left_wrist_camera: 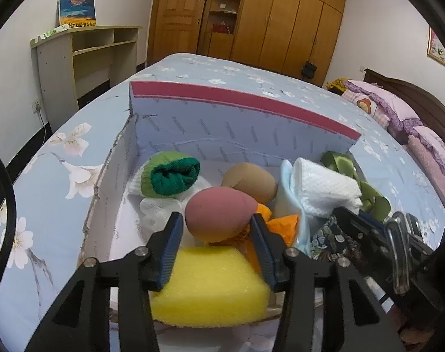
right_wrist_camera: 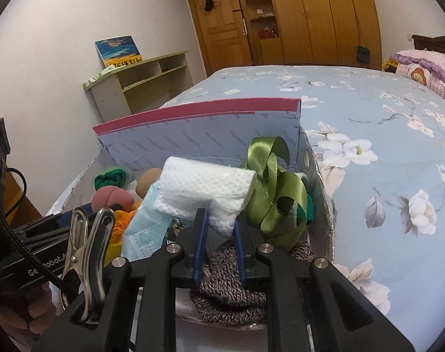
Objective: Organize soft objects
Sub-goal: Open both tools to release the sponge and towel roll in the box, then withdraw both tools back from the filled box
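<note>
Both tongs work over the open cardboard box (left_wrist_camera: 193, 126) on the flowered bed (left_wrist_camera: 61, 182). Left gripper (left_wrist_camera: 216, 228) stands open around the pink sponge egg (left_wrist_camera: 216, 214), above one yellow sponge (left_wrist_camera: 210, 284). Right gripper (right_wrist_camera: 219, 226) pinches a white rolled towel (right_wrist_camera: 205, 187); only its view shows the grey knit (right_wrist_camera: 228, 284) below. Two egg sponges, green sock (left_wrist_camera: 172, 176) and green ribbon (right_wrist_camera: 269, 193) lie inside.

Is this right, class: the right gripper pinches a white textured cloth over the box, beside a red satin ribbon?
Not quite. The right gripper does pinch the white textured cloth over the box, but the satin ribbon beside it is green, as the right wrist view shows.
</note>
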A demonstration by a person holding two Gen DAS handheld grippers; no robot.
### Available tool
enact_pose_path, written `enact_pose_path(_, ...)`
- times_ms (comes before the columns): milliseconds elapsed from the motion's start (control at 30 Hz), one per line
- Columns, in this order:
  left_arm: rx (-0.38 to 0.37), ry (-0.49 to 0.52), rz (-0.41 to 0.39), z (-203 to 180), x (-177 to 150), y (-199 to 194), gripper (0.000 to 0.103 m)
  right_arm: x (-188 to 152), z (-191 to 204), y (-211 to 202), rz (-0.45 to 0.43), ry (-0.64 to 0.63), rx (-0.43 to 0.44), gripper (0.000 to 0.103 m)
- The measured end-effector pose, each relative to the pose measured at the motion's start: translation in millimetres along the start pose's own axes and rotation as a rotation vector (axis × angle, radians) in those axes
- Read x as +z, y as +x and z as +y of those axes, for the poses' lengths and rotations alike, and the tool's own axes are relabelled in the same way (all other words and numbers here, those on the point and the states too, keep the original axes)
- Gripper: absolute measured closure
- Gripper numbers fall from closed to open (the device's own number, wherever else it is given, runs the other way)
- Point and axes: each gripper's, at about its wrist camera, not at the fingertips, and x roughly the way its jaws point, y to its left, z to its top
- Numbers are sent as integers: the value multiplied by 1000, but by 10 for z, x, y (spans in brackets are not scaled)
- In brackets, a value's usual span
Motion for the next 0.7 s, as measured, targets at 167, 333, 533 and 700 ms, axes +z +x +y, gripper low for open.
enact_pose_path(167, 7, 12, -1, -39, 9, -25, 49, 12, -51, -14, -6, 23, 12, 84)
enact_pose_path(333, 6, 19, -14, -64, 24, -118, 46, 33, -62, -118, -34, 35, 19, 73)
enact_pose_path(533, 3, 42, -31, -138, 31, -253, 41, 53, -67, -255, -63, 45, -4, 58)
enact_pose_path(700, 18, 49, -35, -211, -12, -379, 40, 42, -43, -378, -63, 39, -18, 54)
